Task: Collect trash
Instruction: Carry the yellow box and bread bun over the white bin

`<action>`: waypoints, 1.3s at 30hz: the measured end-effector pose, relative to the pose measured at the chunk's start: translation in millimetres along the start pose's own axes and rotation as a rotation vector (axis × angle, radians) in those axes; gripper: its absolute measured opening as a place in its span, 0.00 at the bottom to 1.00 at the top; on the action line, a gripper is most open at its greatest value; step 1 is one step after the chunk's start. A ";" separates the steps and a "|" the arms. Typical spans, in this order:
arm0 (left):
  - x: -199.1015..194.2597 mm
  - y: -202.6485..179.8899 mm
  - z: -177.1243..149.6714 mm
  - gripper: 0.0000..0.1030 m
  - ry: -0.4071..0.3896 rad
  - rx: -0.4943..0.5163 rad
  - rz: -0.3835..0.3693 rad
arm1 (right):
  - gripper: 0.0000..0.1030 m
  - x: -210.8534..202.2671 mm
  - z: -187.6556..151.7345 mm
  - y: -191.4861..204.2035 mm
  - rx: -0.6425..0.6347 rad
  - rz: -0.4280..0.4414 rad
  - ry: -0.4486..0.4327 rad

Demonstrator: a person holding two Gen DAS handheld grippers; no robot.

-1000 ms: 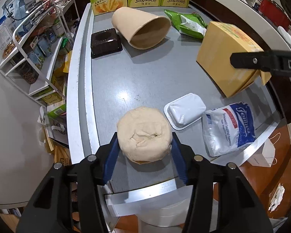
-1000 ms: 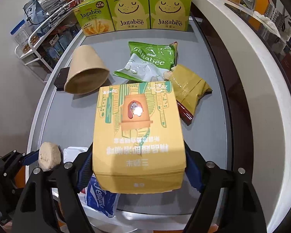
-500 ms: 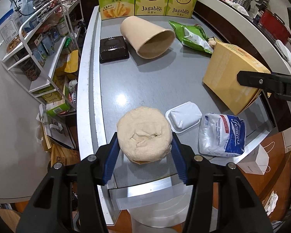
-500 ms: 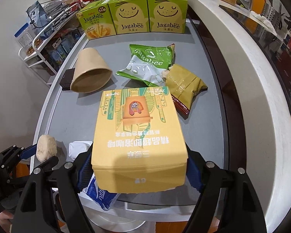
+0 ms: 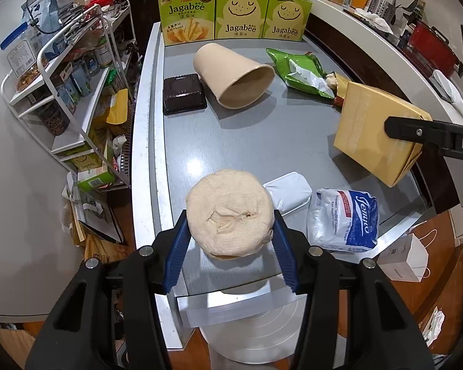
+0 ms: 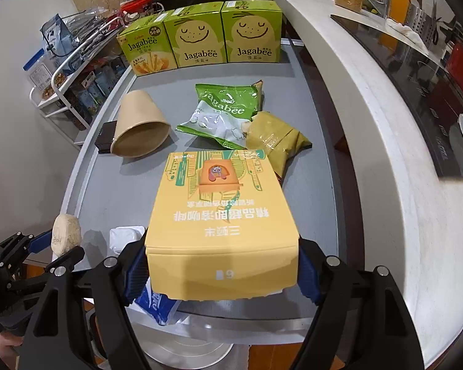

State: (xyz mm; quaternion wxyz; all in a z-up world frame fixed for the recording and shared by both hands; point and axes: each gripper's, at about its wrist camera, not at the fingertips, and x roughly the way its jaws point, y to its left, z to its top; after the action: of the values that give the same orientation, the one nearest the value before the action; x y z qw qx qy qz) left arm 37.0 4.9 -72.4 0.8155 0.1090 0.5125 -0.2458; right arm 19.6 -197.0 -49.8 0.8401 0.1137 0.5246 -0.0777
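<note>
Left hand-held gripper: closed on a round beige wad of crumpled paper; both blue pads press its sides, and the wad is held clear above the near edge of the surface.
Left hand-held gripper, right-wrist view: at the lower left, the same wad clamped between its jaws.
Right hand-held gripper: jaws set wide, clamped on the short end of a yellow carton printed with green graphics and Chinese characters; the carton is lifted off the surface and tilts away from the camera.
Yellow carton, left-wrist view: raised at the right edge of the surface, one black finger of the right hand-held gripper across its side.
Paper cup: tan, lying on its side in the far half of the surface, mouth facing the near right.
Black plastic tray: just left of the cup, near the left rim.
Green Jagabee bag: opened and flattened, right of the cup; a crumpled olive-yellow wrapper touches its right corner.
White plastic tray: on the near part of the surface, just right of the held wad.
Blue-and-white tissue pack: beside the white tray, at the near right corner.
Jagabee boxes: three, upright in a row along the far edge.
Wire shelf rack: left of the surface, stocked with jars and packets.
</note>
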 end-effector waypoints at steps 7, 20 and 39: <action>-14.2 -2.9 3.0 0.51 -0.030 0.017 0.005 | 0.73 -26.9 -3.3 -1.8 0.008 0.029 -0.053; -48.6 -3.5 -12.8 0.51 -0.071 0.014 0.003 | 0.73 -80.6 -33.6 -3.2 0.014 0.162 -0.090; -65.7 -23.2 -68.5 0.51 0.002 0.060 -0.025 | 0.73 -78.4 -110.5 24.6 -0.101 0.303 0.099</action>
State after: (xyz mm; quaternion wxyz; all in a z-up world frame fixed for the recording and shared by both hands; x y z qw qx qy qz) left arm -51.7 33.5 -43.2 0.8082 0.1273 0.5070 -0.2710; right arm -104.0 -142.4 -23.3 0.8199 0.1529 0.5455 0.0821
